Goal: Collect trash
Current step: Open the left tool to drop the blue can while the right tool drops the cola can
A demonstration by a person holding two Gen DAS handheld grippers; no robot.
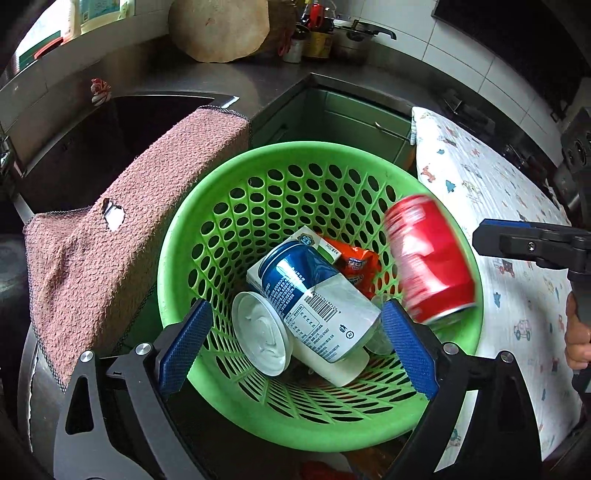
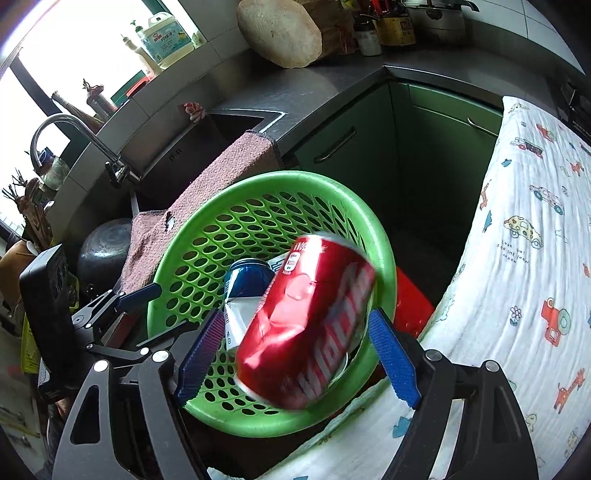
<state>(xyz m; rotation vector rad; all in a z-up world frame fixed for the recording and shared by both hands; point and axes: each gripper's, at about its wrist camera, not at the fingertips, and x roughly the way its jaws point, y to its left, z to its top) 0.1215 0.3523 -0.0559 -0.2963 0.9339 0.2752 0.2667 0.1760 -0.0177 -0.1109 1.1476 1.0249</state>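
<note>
A green perforated basket (image 1: 314, 147) (image 2: 295, 177) holds a blue-and-white can (image 1: 306, 295) (image 2: 243, 277), a white cup (image 1: 262, 339), a carton (image 1: 314, 240) and an orange wrapper (image 1: 358, 262). A dented red can (image 1: 428, 258) (image 2: 306, 325) is blurred in mid-air over the basket's right side. In the right wrist view it lies between the blue pads of my right gripper (image 2: 295, 314), which stand apart from it. My left gripper (image 1: 297, 310) hangs open over the basket with nothing between its pads.
A pink cloth (image 1: 129, 240) drapes over the sink edge (image 1: 110, 129) left of the basket. A white cloth printed with cars (image 1: 498, 221) covers the surface to the right. A faucet (image 2: 55, 129), a round board (image 1: 218, 29) and green cabinet doors (image 2: 351, 147) lie behind.
</note>
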